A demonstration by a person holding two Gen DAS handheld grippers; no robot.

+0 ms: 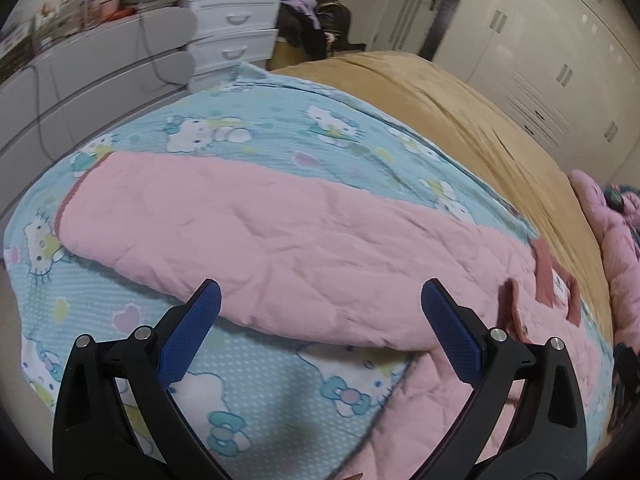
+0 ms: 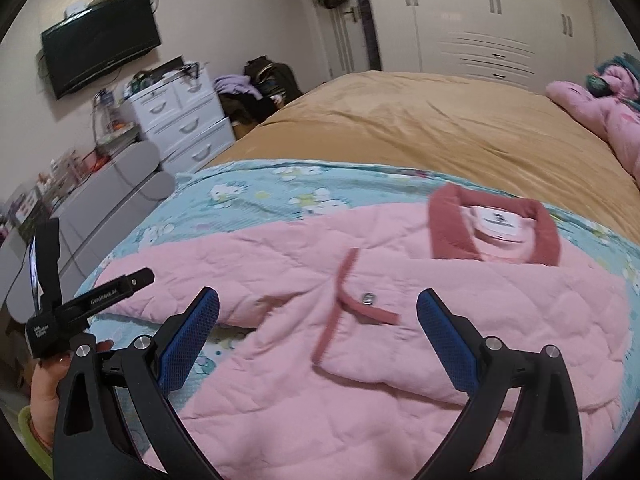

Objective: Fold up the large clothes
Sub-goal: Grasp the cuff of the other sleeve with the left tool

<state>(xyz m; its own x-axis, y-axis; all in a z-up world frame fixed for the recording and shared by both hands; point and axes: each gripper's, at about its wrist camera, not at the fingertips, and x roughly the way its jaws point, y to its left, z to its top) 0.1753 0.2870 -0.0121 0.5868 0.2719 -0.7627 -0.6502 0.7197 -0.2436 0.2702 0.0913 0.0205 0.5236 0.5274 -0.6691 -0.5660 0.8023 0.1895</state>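
Garment: a pink quilted padded jacket with a darker rose ribbed collar lies spread flat on the bed, front side up, with a white label showing inside the neck.
Sleeve: one long pink sleeve stretches across the blanket toward the far left, ending in a rose cuff.
Placket: a rose-edged front flap with a small metal snap lies near the middle of the chest.
Surface: a light-blue cartoon-cat print blanket lies under the jacket, over a tan bedspread.
Left gripper: black frame with blue textured fingers spread wide, holding nothing, hovering over the lower edge of the sleeve.
Right gripper: blue fingers also spread wide and empty, above the jacket's chest, just short of the placket.
Hand: in the right wrist view a person's hand grips the handle of the other gripper at the far left.
Background: a white plastic drawer unit, a black wall-mounted television, white wardrobe doors and a pink bundle of bedding at the head of the bed.
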